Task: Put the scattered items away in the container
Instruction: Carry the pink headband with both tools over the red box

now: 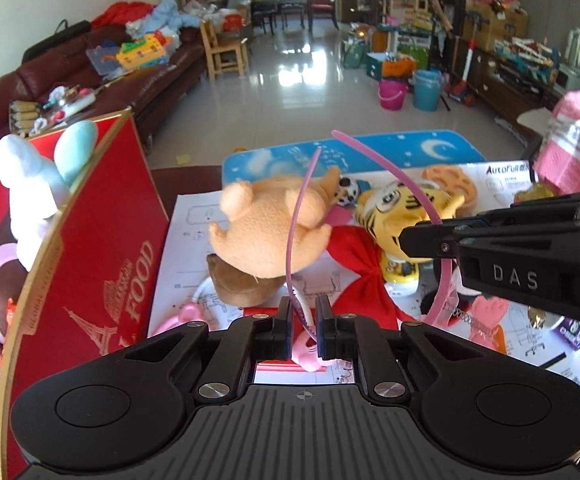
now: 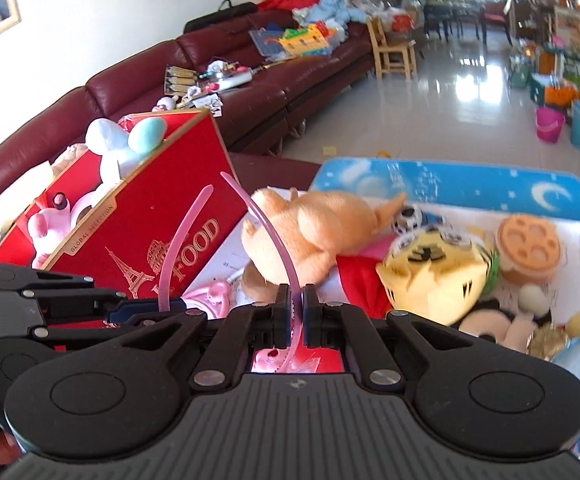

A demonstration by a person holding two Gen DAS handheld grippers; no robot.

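A thin pink headband (image 1: 294,232) with small teeth arches up over the toy pile, one end in each gripper. In the left wrist view my left gripper (image 1: 303,320) is shut on one end. My right gripper (image 1: 409,236) reaches in from the right, shut on the other end. The right wrist view shows the headband (image 2: 278,240) rising between the right gripper (image 2: 297,308) fingers, with the left gripper (image 2: 166,306) beside it on the left. The red "FOOD" box (image 1: 102,240) stands at the left with plush toys inside.
Below the band lie an orange plush (image 1: 266,232), a tiger plush (image 1: 401,208), a red bow (image 1: 353,276) and small toys on a printed paper sheet (image 1: 194,216). A blue moon mat (image 1: 429,152) lies beyond. A dark red sofa (image 2: 250,92) runs behind the box.
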